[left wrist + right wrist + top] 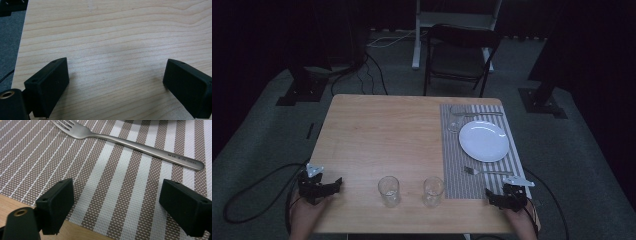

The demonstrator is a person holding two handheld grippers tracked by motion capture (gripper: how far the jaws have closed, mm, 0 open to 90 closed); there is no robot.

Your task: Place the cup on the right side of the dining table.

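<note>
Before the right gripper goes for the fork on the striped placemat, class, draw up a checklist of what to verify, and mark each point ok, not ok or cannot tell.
1. Right gripper open with nothing between its jaws: ok.
2. Fork lies flat on the placemat, handle end nearest the jaws and bare: ok.
3. Jaws lined up across the handle: not ok; the fork lies ahead of them, untouched.
4. Plate apart from the fork: ok, a gap shows in the high view.
5. Left gripper open over bare table, out of the way: ok.
6. Two glasses off the right gripper's path: ok, they stand to its left.
</note>
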